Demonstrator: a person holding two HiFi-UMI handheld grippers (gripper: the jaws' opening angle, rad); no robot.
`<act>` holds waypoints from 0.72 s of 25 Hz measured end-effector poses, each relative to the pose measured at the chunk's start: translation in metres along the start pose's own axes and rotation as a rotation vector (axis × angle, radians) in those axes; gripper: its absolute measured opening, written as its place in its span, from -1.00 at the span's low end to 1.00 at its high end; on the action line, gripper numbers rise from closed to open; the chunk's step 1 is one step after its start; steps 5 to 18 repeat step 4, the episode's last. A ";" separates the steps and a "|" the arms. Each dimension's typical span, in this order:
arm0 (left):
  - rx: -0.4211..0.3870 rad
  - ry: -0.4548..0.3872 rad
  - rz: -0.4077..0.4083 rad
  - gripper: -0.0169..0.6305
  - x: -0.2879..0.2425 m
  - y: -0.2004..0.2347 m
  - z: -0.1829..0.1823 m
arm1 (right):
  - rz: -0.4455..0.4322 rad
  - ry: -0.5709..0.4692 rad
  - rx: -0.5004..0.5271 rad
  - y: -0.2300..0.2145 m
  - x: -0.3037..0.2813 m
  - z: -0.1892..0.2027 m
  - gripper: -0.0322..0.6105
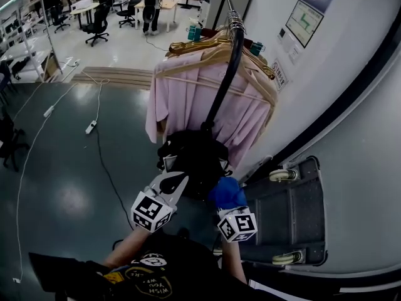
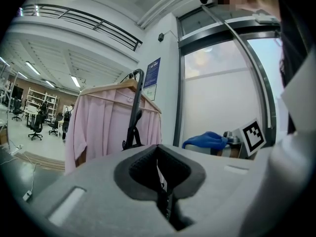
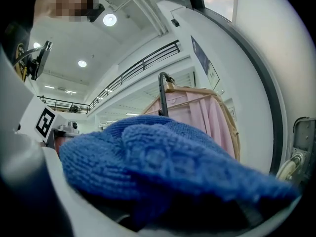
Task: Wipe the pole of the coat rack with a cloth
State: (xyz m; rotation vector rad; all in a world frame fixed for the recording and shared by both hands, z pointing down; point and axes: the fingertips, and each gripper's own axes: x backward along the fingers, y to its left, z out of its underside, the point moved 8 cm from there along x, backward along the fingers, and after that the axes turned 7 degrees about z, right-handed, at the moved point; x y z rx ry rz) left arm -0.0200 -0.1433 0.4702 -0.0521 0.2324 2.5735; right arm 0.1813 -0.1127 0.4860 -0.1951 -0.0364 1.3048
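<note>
The coat rack's black pole (image 1: pixel 224 74) rises and curves away in front of me, carrying pink shirts (image 1: pixel 188 99) on wooden hangers. My right gripper (image 1: pixel 230 204) is shut on a bunched blue cloth (image 1: pixel 227 192), low beside the pole's foot and apart from it. The cloth (image 3: pixel 163 167) fills the right gripper view, with the pole (image 3: pixel 163 95) beyond it. My left gripper (image 1: pixel 169 184) sits just left of the right one, shut with nothing between its pads (image 2: pixel 159 169). In the left gripper view the pole (image 2: pixel 134 112) stands ahead and the cloth (image 2: pixel 207 139) is at the right.
The rack's grey wheeled base (image 1: pixel 294 212) with casters (image 1: pixel 282 175) lies against the white wall on the right. A white power strip (image 1: pixel 91 127) and cables run over the dark floor at left. Desks and office chairs (image 1: pixel 97 24) stand far behind.
</note>
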 end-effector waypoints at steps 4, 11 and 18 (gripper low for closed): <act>0.010 0.022 0.027 -0.95 -0.003 -0.004 0.002 | -0.021 0.000 0.008 0.003 -0.004 -0.002 -0.88; 0.010 0.022 0.027 -0.95 -0.003 -0.004 0.002 | -0.021 0.000 0.008 0.003 -0.004 -0.002 -0.88; 0.010 0.022 0.027 -0.95 -0.003 -0.004 0.002 | -0.021 0.000 0.008 0.003 -0.004 -0.002 -0.88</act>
